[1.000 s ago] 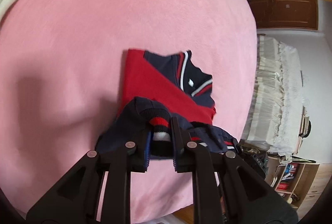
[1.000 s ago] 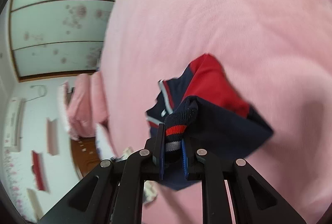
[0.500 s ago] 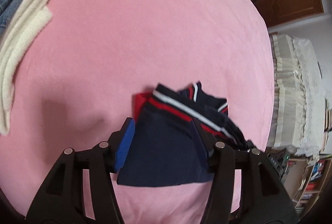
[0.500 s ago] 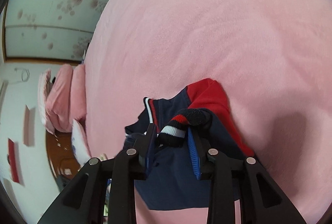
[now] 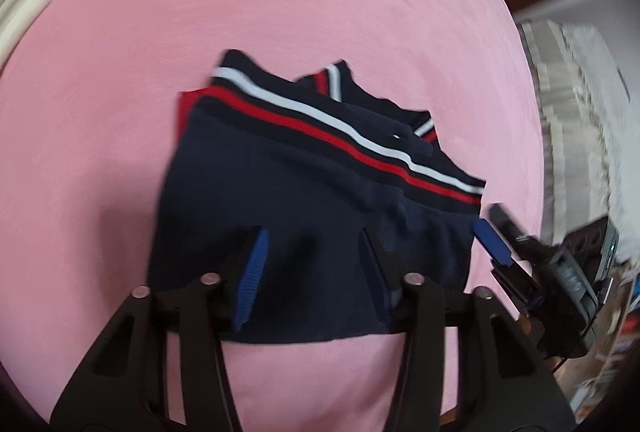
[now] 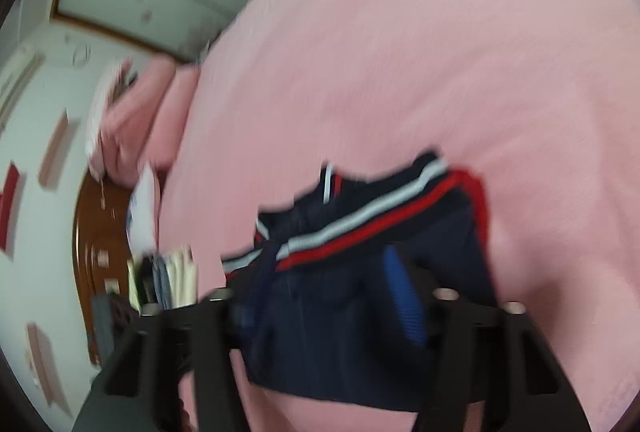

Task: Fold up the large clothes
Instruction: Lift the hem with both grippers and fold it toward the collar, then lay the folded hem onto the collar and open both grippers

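1. Pink blanket (image 5: 120,72) covers the bed and fills most of both views; wide bare stretches of it lie above and to the left of the garment in the left wrist view.
2. Folded navy sweater (image 5: 288,200), with a red and white striped band along its upper edge, lies flat on the blanket at centre frame; a red strip shows at its upper left corner.
3. Left claw (image 5: 310,268) is spread wide, both fingers over the sweater's lower part and gripping nothing.
4. Right claw (image 6: 316,308) is also spread apart over the sweater (image 6: 352,296); motion blur hides whether its fingers touch the cloth. It shows too at the right edge of the left wrist view, beside the sweater's right edge.
5. Cream folded cloths (image 5: 24,4) sit at the upper left edge, well apart from the sweater.
6. Pink pillows (image 6: 136,120) lie at the left of the right wrist view, beyond the blanket's edge.
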Motion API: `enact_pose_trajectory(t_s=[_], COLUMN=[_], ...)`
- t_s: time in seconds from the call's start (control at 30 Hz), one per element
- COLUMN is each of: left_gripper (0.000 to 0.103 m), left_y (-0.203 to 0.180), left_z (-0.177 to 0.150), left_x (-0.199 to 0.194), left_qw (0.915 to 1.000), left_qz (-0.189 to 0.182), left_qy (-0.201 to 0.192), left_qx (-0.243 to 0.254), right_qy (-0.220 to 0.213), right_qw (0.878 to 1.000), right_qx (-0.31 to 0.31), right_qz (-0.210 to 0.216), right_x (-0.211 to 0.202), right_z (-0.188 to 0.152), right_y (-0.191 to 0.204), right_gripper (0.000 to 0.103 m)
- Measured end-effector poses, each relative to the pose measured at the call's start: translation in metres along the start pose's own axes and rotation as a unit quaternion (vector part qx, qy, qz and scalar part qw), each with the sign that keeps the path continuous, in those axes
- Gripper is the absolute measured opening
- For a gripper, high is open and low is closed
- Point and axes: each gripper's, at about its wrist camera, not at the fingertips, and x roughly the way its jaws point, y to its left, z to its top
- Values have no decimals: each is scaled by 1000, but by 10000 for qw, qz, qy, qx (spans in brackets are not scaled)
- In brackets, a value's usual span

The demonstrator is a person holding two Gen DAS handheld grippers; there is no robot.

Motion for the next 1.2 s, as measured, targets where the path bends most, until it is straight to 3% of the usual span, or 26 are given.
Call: enact_pose_trajectory(t_s=[0.03,0.07,0.13,0.2,0.27,0.37,0.47,0.53,0.63,0.77,0.8,0.87,0.93,1.0,1.1,1.2], left_gripper=[32,25,18,16,16,16,16,16,15,15,15,15,15,15,15,15], left_y=[-3,-6,-12,-21,-28,-27,-22,-20,-17,-11,-10,-4,-2,-9,-31,-43], left_z=[1,3,9,14,19,25,29,26,20,16,16,16,10,1,-20,-38], left_x=[6,13,28,44,55,63,69,68,59,36,33,26,17,13,19,37], left_qw=[10000,9999,9996,9994,9992,9988,9988,9989,9977,9779,9758,9803,9893,9965,9984,9969], left_qz=[-2,-67,-140,58,321,489,472,407,545,1829,1922,1731,1181,523,173,537], left_qy=[52,120,257,348,209,4,-9,-86,-332,-1002,-1042,-948,-855,-645,-398,-287], left_qx=[2,-27,-54,53,96,-15,-114,-211,-236,-109,-56,9,-28,71,370,502], right_qy=[184,340,615,928,1214,1441,1352,1010,714,281,207,-76,-472,-665,-249,499], right_qw=[9997,9987,9956,9920,9884,9854,9833,9835,9879,9917,9923,9924,9924,9946,9984,9947], right_qx=[-152,-300,-572,-657,-830,-895,-1214,-1478,-1308,-942,-842,-677,-557,-441,-496,-867], right_qz=[112,217,407,543,386,160,88,-247,-428,-825,-881,-1023,-993,-666,-63,246], right_x=[12,19,33,53,76,103,98,87,69,34,26,3,-19,-42,-36,-8], right_z=[-4,-6,-12,-20,-41,-41,-42,-33,-16,3,6,11,14,15,-1,-34], right_y=[4,8,17,19,11,5,-6,-12,-32,-66,-75,-87,-95,-99,-82,-59], right_gripper=[20,13,12,8,7,6,4,2,1,0,0,0,0,0,0,0])
